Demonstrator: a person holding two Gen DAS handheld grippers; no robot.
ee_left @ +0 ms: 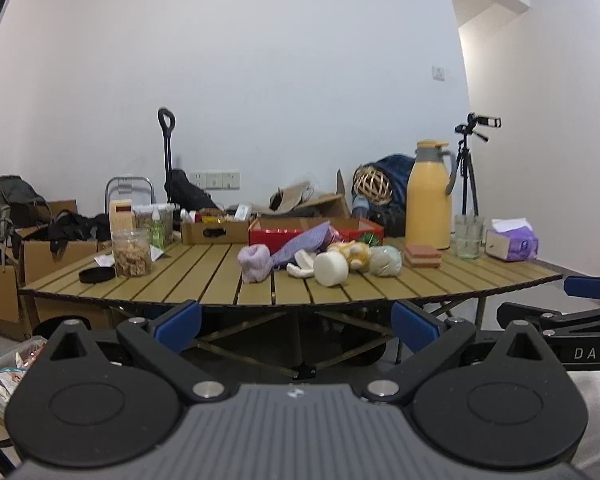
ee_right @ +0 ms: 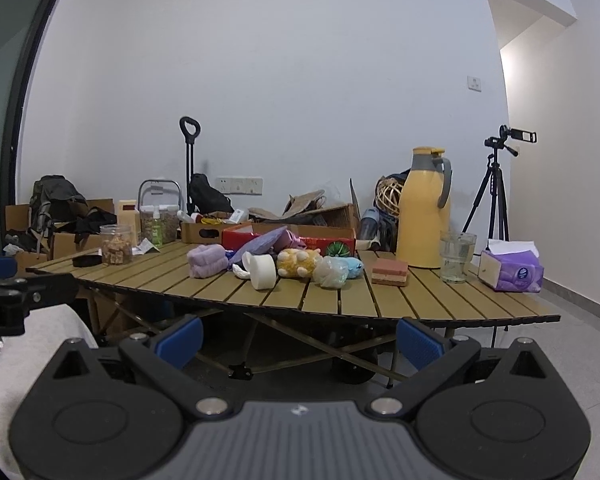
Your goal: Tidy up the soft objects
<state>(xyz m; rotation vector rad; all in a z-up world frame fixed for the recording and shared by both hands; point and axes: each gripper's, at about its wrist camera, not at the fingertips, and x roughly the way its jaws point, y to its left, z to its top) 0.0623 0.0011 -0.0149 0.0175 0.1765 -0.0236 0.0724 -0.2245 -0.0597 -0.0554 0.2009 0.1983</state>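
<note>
Soft things lie heaped mid-table: a lilac rolled towel, a purple pouch, a white roll, a yellow plush toy, a pale bagged ball and a pink-brown sponge stack. A red box stands behind them. My left gripper hangs open below the table's near edge, holding nothing. My right gripper is open and empty too, also short of the table. The right gripper's side shows at the far right of the left wrist view.
On the slatted folding table stand a yellow thermos, glasses, a purple tissue pack, a snack jar with its black lid and a cardboard tray. Cardboard boxes, bags and a tripod crowd behind.
</note>
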